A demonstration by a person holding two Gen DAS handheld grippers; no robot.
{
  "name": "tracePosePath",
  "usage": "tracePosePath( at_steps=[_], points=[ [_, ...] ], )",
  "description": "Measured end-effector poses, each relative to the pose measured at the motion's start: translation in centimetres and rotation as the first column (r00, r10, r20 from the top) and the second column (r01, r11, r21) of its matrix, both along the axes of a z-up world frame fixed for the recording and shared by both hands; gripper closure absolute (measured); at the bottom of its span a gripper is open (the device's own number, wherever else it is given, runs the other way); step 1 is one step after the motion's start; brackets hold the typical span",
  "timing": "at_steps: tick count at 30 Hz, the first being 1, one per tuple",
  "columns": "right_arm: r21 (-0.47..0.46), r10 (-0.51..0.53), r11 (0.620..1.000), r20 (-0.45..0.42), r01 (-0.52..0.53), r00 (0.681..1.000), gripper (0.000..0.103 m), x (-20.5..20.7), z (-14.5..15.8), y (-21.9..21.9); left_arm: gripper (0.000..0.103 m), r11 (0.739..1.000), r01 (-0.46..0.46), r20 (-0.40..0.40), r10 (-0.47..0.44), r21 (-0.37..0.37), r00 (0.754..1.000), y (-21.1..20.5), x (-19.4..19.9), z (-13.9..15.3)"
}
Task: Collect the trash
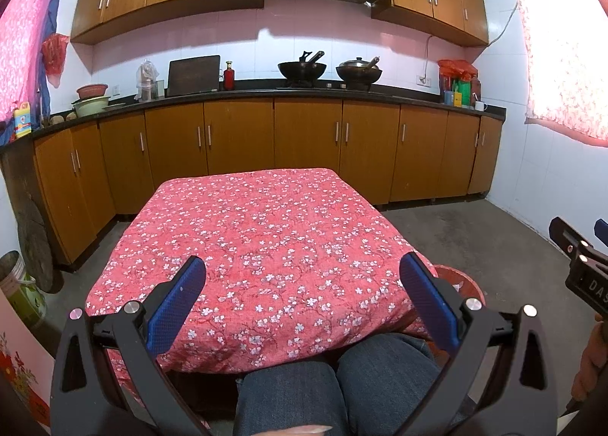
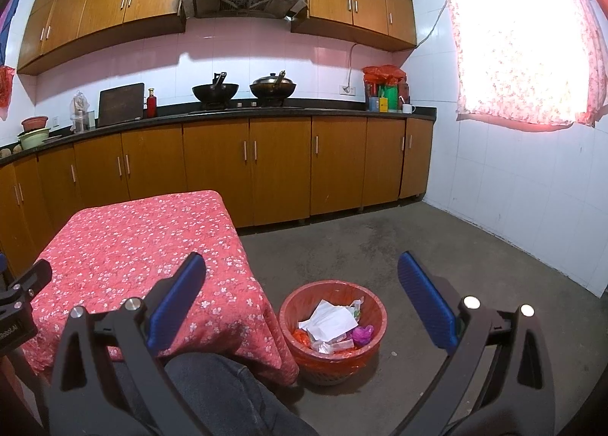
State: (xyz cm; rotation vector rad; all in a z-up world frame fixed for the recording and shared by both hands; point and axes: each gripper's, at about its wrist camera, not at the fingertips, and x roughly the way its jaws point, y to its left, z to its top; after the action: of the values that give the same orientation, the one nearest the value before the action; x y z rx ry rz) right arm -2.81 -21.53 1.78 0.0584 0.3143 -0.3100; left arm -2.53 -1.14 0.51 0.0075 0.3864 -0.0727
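While the table carries nothing on its cloth, the trash (image 2: 330,325) sits in a red wastebasket (image 2: 374,312) on the concrete floor (image 2: 437,246), just beside the table's near right corner: crumpled white paper on top, orange wrappers under it, and a small magenta scrap toward the right wall. In the right wrist view that basket lies between the two blue pads and below their tips, nearer the left pad than the right one. The right gripper (image 2: 302,263) has its fingers spread wide with nothing between them, held above the basket and clear of it. The left gripper (image 1: 303,265) is likewise spread wide and holds nothing, over the near edge of the table (image 1: 247,230), which is draped in a red cloth with small white blossoms.

Only the right wrist view shows what the basket holds; from the left wrist, just a sliver of its red rim (image 1: 469,282) peeks out behind the right pad. The left wrist view alone shows both knees in blue jeans (image 1: 342,390) tucked against the table's edge, and a hand (image 1: 592,356) at the right border gripping the other tool.
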Motion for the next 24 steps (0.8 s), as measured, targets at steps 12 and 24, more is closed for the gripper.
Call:
tracePosePath(
  at_steps=[12,24],
  points=[
    [0.000,0.000,1.000,0.003,0.000,1.000,0.004,0.01,-0.08,0.12,0.002,1.000,0.001,-0.001,-0.001,0.000,1.000,-0.03,-0.01,-0.02],
    [0.000,0.000,1.000,0.003,0.000,1.000,0.004,0.01,-0.10,0.13,0.002,1.000,-0.001,-0.001,0.001,0.000,1.000,-0.11,-0.05,-0.01]
  ],
)
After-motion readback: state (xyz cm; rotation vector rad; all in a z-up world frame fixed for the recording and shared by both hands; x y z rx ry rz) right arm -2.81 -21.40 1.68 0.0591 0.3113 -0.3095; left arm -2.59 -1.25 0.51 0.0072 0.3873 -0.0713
